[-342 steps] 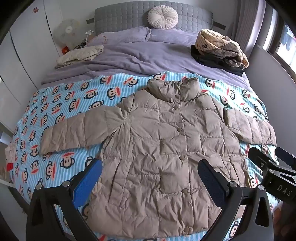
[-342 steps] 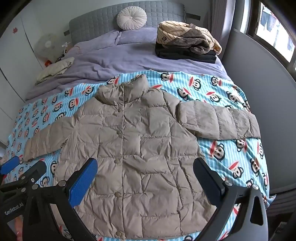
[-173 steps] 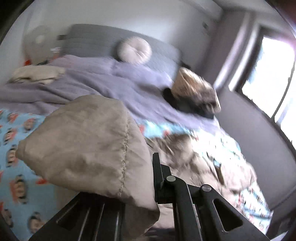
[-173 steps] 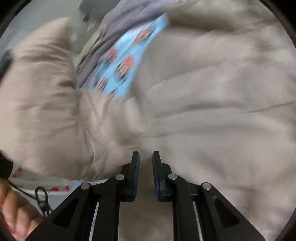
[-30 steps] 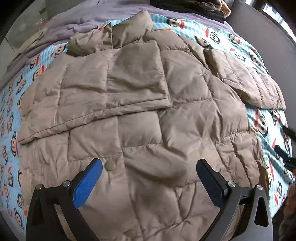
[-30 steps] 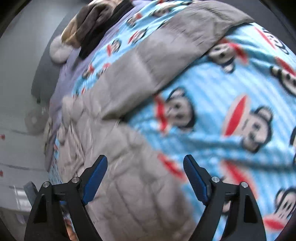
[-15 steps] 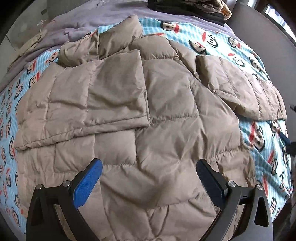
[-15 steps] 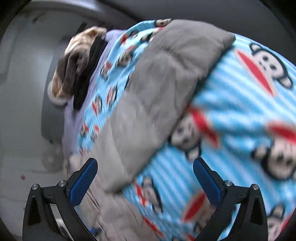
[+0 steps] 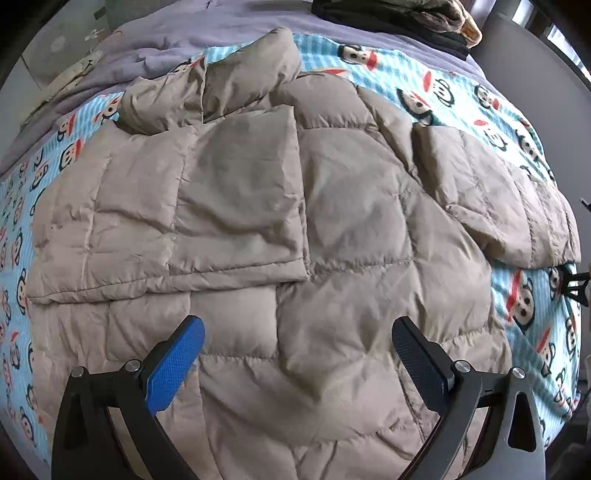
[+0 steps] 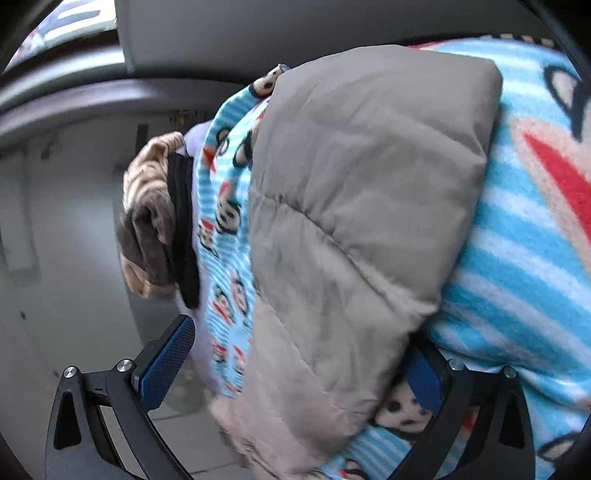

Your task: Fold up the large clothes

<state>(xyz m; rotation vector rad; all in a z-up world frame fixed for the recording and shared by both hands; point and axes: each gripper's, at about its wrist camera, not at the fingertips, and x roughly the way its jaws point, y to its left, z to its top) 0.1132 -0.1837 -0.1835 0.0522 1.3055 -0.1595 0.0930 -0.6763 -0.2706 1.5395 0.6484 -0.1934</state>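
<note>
**On the bed: a puffy coat with one sleeve folded in**

On the blue monkey blanket [image 9: 436, 88] lies the big tan puffy coat [image 9: 351, 236]. It covers most of the blanket.

Looking down from the left wrist camera, you can see almost the whole coat. One sleeve [image 9: 177, 229] is folded flat across the chest. The other sleeve [image 9: 495, 206] sticks out to the side, and its end lies near the blanket's edge. The collar [image 9: 229, 85] points toward the purple bedding [image 9: 177, 40] at the far end of the bed. The left gripper [image 9: 295, 354] hangs over the lower part of the coat. Its two blue pads are wide apart and nothing is between them.

The right wrist camera is tipped sideways and very close, so it shows only a little bit. It shows the end of the unfolded sleeve [image 10: 362, 206] filling the middle of the picture, lying on the monkey blanket [image 10: 524, 258]. The right gripper [image 10: 295, 369] has just been opening and its pads are spread wide, one on each side of the sleeve end. They do not squeeze it. This view also shows a pile of folded clothes [image 10: 155, 218] at the side, plus the grey wall [image 10: 66, 258] beside the bed. The left view only shows the edge of that pile [image 9: 406, 18] at the top.
</note>
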